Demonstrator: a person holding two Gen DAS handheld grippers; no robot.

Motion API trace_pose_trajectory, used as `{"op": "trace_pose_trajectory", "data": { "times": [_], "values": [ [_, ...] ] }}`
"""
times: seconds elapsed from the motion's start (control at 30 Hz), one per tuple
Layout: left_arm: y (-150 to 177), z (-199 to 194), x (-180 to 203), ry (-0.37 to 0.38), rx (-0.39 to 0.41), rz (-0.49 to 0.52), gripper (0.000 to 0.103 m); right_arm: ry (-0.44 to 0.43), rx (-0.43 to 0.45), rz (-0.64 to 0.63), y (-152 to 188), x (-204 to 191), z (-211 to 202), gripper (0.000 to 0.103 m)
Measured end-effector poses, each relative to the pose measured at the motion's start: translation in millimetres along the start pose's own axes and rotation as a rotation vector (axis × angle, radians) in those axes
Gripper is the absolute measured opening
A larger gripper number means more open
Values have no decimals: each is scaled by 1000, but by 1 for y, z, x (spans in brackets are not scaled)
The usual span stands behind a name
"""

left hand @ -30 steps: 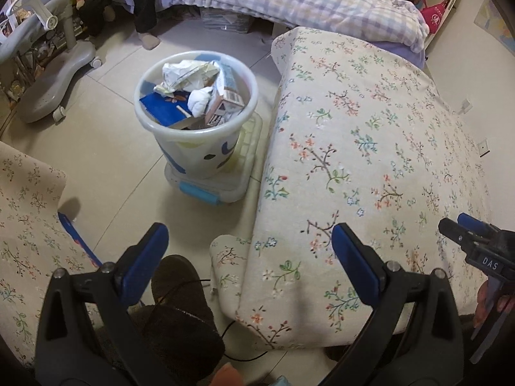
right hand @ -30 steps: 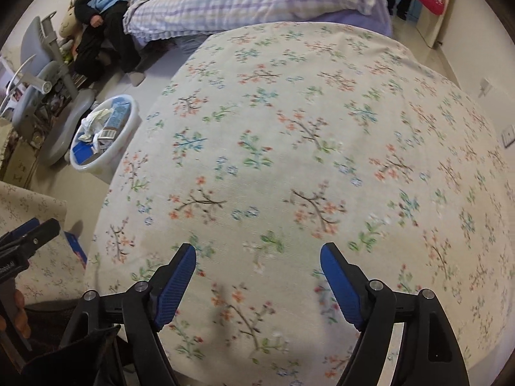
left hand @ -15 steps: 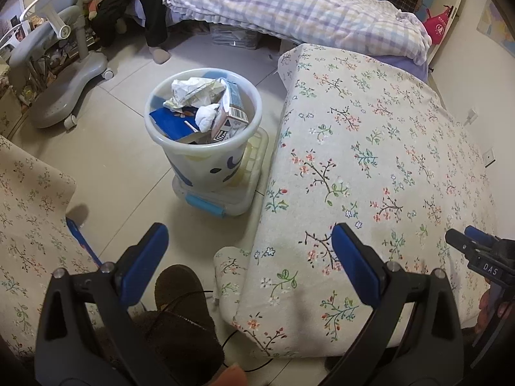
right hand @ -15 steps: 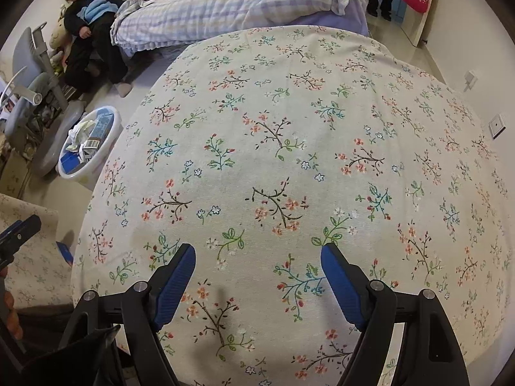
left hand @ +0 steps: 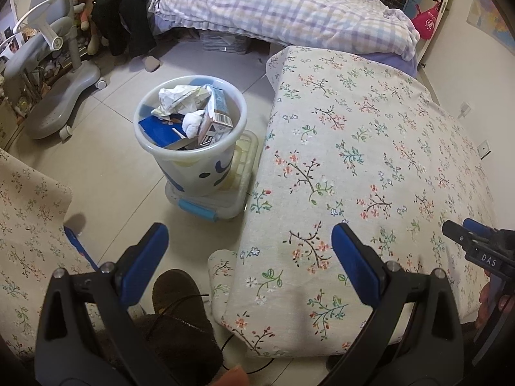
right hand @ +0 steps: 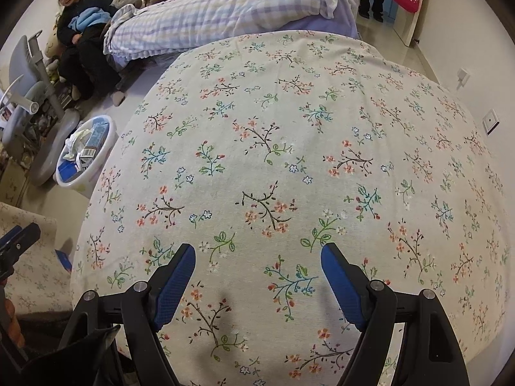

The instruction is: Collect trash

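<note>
I've pulled both views back a little since before, showing more floor. My left gripper (left hand: 249,246) and right gripper (right hand: 257,265) hang wide, empty, over the floral tablecloth (right hand: 289,167). Beyond, the trash bin (left hand: 190,157) stands full on a plastic box (left hand: 225,204).

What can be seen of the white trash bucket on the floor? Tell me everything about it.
The trash bucket looks like translucent white plastic, round, with a rolled rim and dark blue shapes printed on its side. It stands upright on a clear lidded storage box with a blue latch, close beside the table's floral cloth; whether they touch is unclear. It is filled to about the rim: crumpled paper, a carton on end, a white wad and something flat and blue. Neither gripper touches it.
</note>
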State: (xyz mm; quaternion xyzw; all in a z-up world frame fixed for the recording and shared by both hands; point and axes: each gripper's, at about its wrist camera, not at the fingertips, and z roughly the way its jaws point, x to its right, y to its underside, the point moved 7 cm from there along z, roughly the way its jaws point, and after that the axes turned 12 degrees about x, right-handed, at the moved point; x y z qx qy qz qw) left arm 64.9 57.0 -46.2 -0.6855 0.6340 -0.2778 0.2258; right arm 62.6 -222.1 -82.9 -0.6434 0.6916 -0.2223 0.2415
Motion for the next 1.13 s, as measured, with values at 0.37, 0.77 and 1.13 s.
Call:
{"op": "trace_pose_trajectory", "data": {
  "times": [0.37,0.77,1.13],
  "values": [
    [-1,-2,7,3,14,13,101,8,16,18,-1,6,-4,82],
    [-2,-3,14,9,20,27,101,13,19,20,0,9,-5,82],
    [2,1,19,21,-13,46,101,35,37,42,-2,20,-5,82]
  ]
}}
